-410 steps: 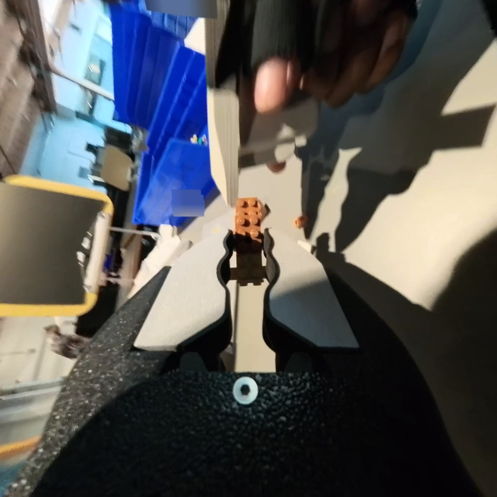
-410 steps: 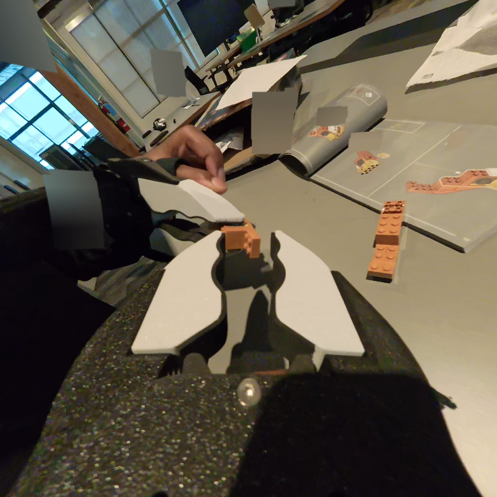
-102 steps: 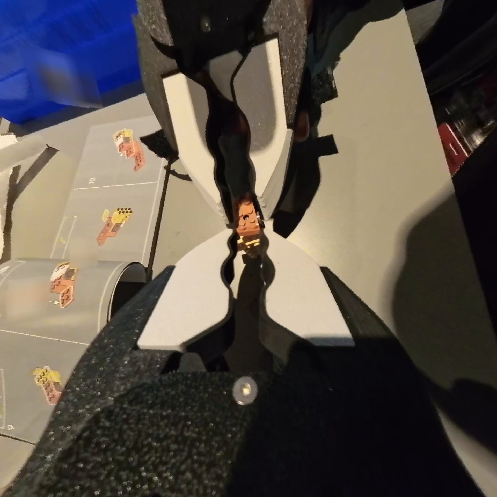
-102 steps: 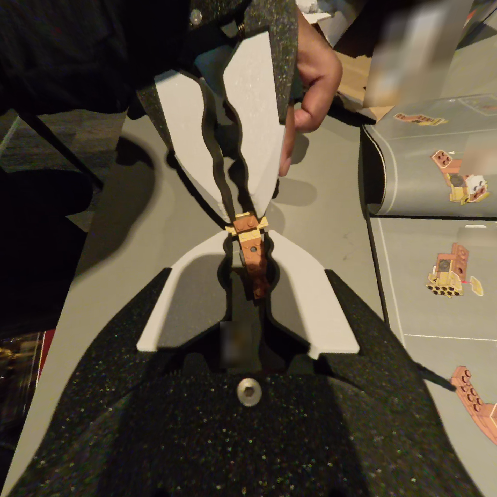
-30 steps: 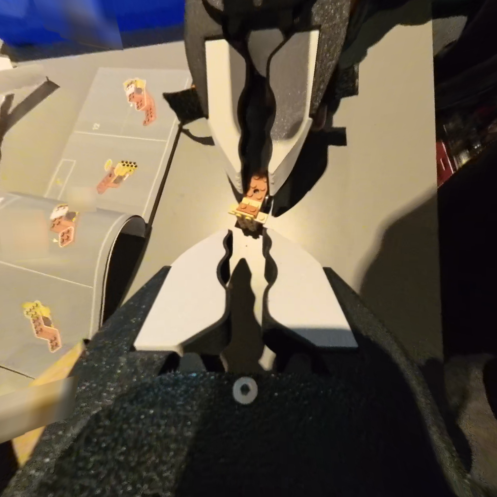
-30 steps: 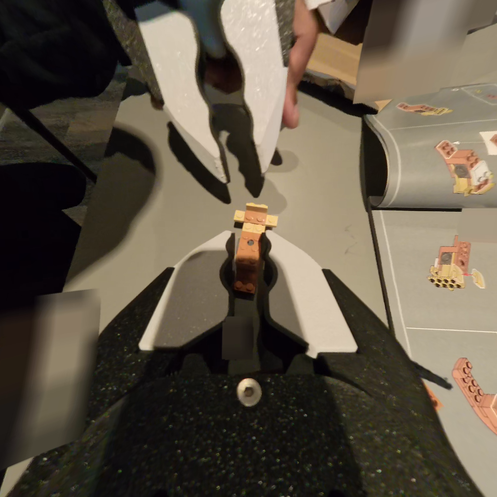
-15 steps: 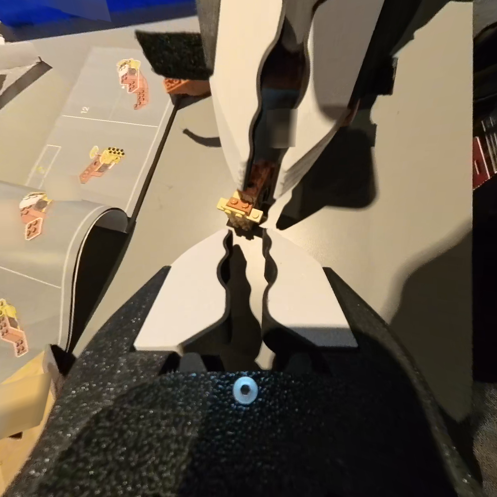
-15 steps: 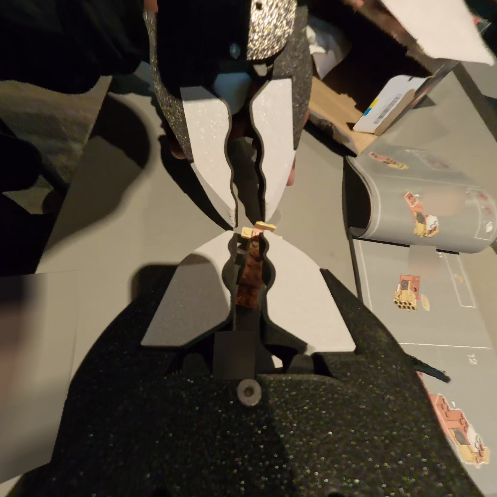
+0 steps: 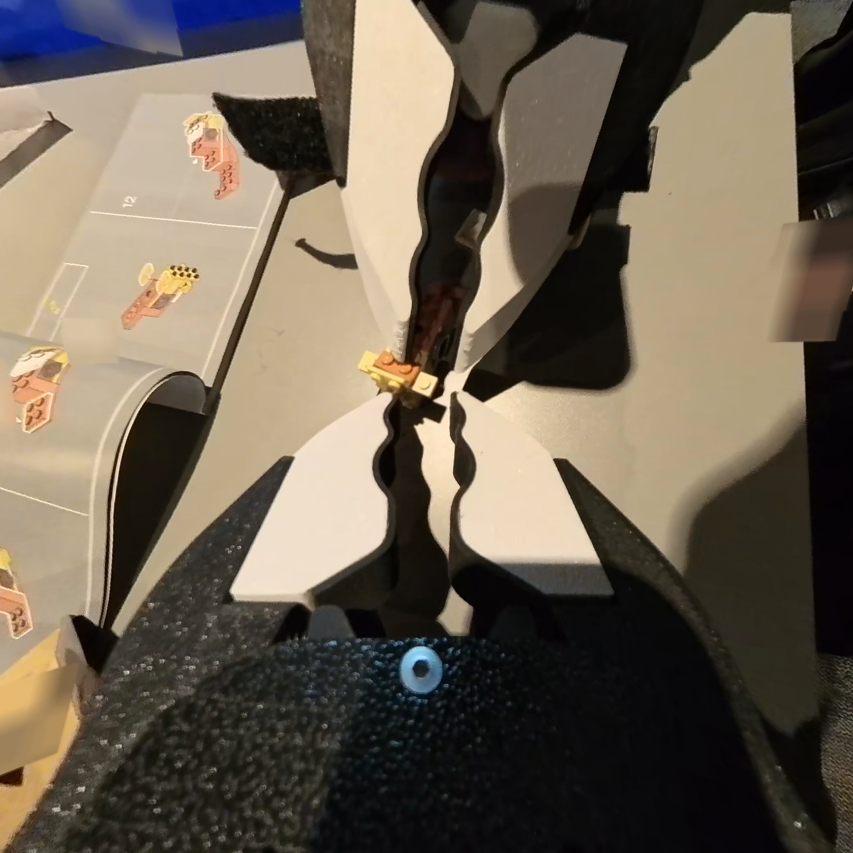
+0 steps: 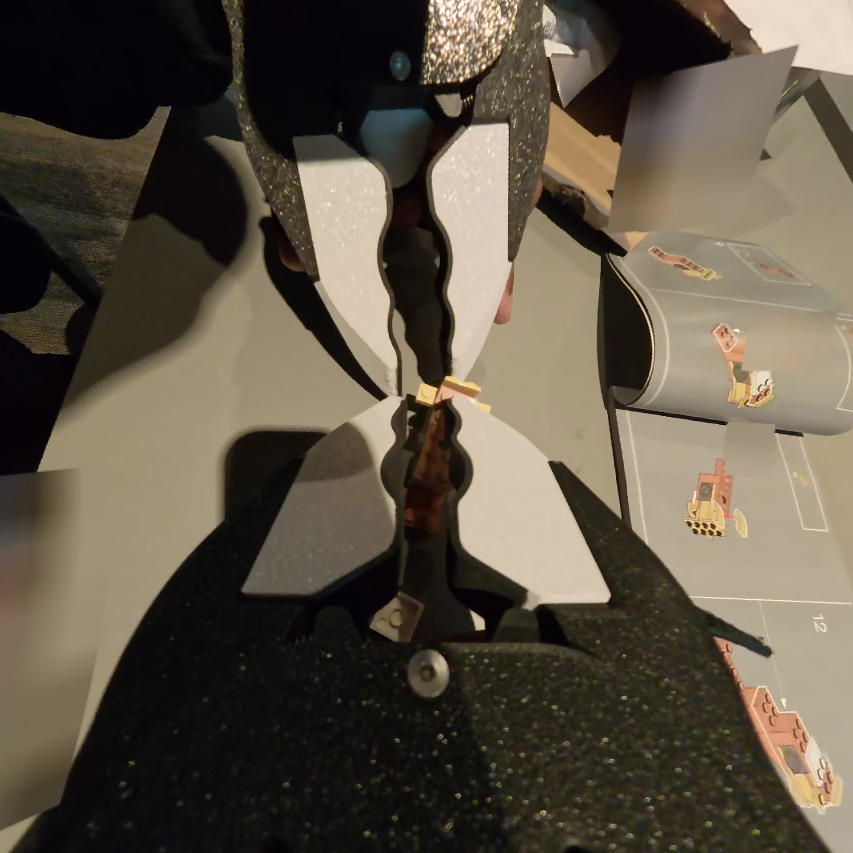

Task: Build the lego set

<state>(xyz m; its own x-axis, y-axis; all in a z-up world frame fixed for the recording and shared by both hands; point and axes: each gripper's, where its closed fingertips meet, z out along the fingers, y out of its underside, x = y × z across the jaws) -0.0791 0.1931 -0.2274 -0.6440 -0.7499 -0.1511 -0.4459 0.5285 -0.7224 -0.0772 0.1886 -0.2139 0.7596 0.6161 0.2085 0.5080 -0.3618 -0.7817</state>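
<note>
My right gripper (image 10: pixel 427 408) is shut on a dark brown lego assembly (image 10: pixel 427 475) that runs along its fingers. Small tan plates (image 10: pixel 450 390) form a crossbar at the assembly's far end, just past the fingertips. My left gripper (image 9: pixel 420 399) is open and empty, and grey table shows between its fingers. It meets the right gripper (image 9: pixel 431 355) tip to tip, with its fingertips right at the tan plates (image 9: pixel 399 376). In the right wrist view the left gripper (image 10: pixel 427 376) comes down from the top. A small pale square piece (image 10: pixel 397 618) sits between the right finger bases.
An open instruction booklet (image 9: pixel 138 221) lies on the grey table (image 9: pixel 692 415), left of the grippers in the left wrist view and on the right in the right wrist view (image 10: pixel 738 484). A cardboard box (image 10: pixel 577 152) stands behind it. A blue bin (image 9: pixel 92 27) is at the far edge. The tips of both grippers are at nearly the same place.
Since one second ago the two grippers have come back together tip to tip. The left gripper, apart and open then, now has its tips at the tan plates. The right gripper still holds the assembly.
</note>
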